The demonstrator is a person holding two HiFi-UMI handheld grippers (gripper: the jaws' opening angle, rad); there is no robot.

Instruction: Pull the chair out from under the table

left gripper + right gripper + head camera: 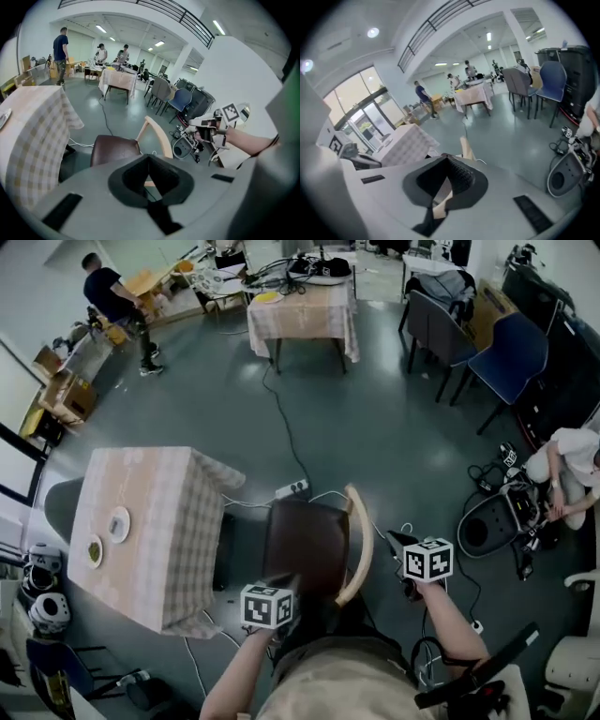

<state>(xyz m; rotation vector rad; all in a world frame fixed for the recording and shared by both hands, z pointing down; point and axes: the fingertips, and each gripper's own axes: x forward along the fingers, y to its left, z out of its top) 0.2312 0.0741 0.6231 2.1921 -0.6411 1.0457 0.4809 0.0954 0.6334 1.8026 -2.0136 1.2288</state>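
Two grippers, both with jaws apart and nothing clamped: left gripper (150, 179) at the near edge of the chair (305, 540) seat, right gripper (443, 187) just right of the curved backrest (365, 545). Chair seat is out from under the checked-cloth table (150, 521), which lies left of the left gripper.

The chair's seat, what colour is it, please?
The seat is dark brown; head view shows it best.

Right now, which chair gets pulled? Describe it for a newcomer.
Find the checked-cloth table at the head view's left; the chair stands at its right side. Only it has a dark brown seat and curved pale-wood backrest, unlike the blue chair and grey chair at the far wall.
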